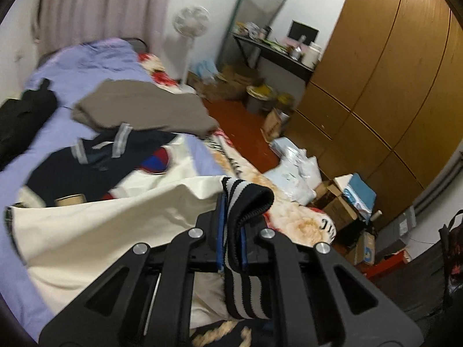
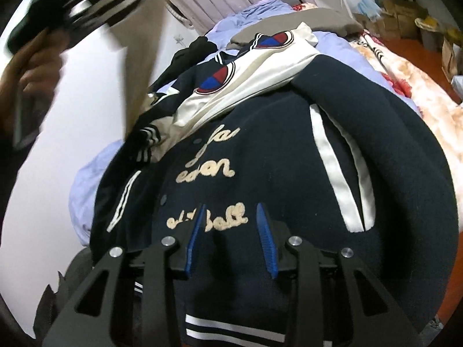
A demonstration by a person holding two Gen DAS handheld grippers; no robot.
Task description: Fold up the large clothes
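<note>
A navy varsity jacket (image 2: 260,150) with cream script lettering and cream sleeves lies on the bed. My right gripper (image 2: 233,231) is down on its front near the hem, its blue pads partly apart with a thick fold of navy cloth filling the gap. My left gripper (image 1: 233,222) is shut on the striped black-and-grey cuff (image 1: 249,199) of one cream sleeve (image 1: 115,225), lifted off the bed. In the right wrist view that left gripper (image 2: 95,3) is a blur at the upper left, held by a hand (image 2: 31,66), with the sleeve stretching down to the jacket.
The bed has a lavender sheet (image 1: 17,179) and a floral blanket (image 1: 298,219) along its edge. A grey-brown garment (image 1: 144,107) and a black one (image 1: 23,121) lie further up. Boxes and bags (image 1: 341,199) crowd the red floor before a brown wardrobe (image 1: 390,72).
</note>
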